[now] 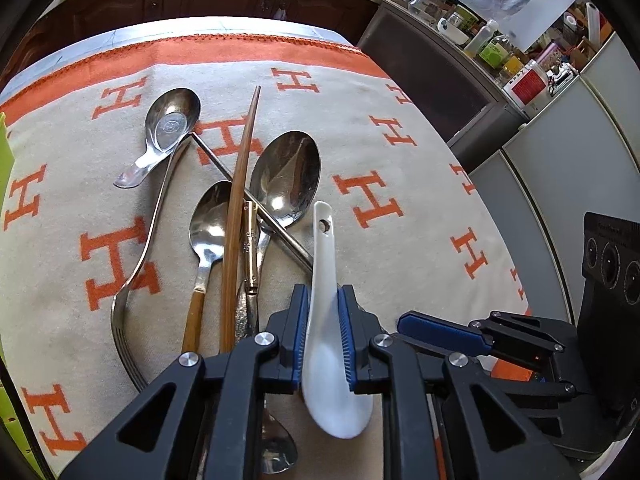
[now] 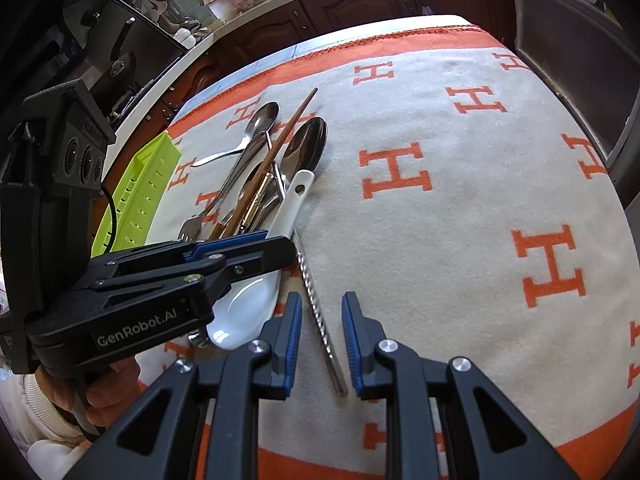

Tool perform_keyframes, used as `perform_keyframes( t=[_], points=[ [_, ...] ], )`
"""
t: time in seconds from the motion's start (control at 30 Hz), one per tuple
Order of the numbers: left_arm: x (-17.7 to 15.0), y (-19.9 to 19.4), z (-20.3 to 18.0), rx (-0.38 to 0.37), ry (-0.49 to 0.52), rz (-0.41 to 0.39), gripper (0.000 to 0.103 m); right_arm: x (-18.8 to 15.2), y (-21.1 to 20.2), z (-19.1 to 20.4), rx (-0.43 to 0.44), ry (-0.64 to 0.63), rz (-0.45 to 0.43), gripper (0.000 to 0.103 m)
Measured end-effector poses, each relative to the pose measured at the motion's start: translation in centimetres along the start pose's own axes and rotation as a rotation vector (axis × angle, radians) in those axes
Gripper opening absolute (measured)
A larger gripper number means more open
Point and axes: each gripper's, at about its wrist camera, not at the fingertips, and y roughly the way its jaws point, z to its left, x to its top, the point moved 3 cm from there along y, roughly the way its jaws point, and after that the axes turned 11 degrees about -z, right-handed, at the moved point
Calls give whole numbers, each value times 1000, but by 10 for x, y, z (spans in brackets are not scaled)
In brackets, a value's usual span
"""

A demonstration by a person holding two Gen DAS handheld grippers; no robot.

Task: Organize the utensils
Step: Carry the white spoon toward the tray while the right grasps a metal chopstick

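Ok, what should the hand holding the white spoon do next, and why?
Probably lift the white spoon straight up. The left gripper is shut on its handle, and its bowl lies against the other utensils, so rising first should keep it from dragging them toward the green tray.

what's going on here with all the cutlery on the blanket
A person is sorting a pile of utensils on an orange-and-cream blanket using handheld tongs. The left tongs are shut on a white ceramic soup spoon at the edge of the pile. The right tongs are open, straddling a metal chopstick lying on the blanket. A lime-green tray sits to the left.
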Motion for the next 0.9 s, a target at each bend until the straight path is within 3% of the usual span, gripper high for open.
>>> perform_keyframes(
  t=[0.13, 0.37, 0.83, 0.9],
  points=[
    [-2, 0, 1, -28, -35, 0, 8, 0, 0, 3, -13, -28, -4, 21],
    [-7, -9, 4, -3, -19, -1, 4, 2, 4, 11, -55, -103, -13, 22],
    [-11, -50, 31, 27, -44, -43, 3, 7, 27, 45, -220, -395, -82, 21],
    [-12, -56, 37, 31, -58, -52, 3, 6, 29, 50, -216, -427, -86, 7]
  ],
)
